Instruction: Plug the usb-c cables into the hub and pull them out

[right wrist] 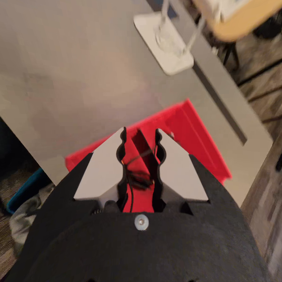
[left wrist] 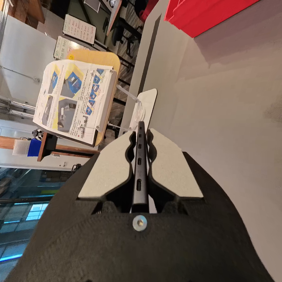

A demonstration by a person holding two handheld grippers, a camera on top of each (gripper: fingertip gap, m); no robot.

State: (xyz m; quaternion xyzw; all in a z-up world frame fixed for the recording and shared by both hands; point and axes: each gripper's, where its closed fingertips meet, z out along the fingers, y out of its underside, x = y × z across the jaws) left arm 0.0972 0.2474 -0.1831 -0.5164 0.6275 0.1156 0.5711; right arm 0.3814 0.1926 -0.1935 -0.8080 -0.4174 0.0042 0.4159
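My left gripper (left wrist: pixel 141 132) is shut on a slim black hub (left wrist: pixel 140 164) and holds it on edge, with its row of ports facing the camera. The view is rolled sideways, with the grey table (left wrist: pixel 213 122) to the right. My right gripper (right wrist: pixel 141 129) is open and empty, hovering over a red tray (right wrist: pixel 187 132) at the table's near edge. Thin black USB-C cables (right wrist: pixel 137 178) lie coiled in the tray, seen between the fingers. The right wrist view is blurred.
A white stand base (left wrist: pixel 147 105) holds a clear arm with an instruction sheet (left wrist: pixel 71 100) on a board; the base also shows in the right wrist view (right wrist: pixel 164 45). The red tray shows at the upper right of the left wrist view (left wrist: pixel 206 13). Floor and chairs lie beyond the table edge. Across from one pair of fingers to the other is roughly 30 cm.
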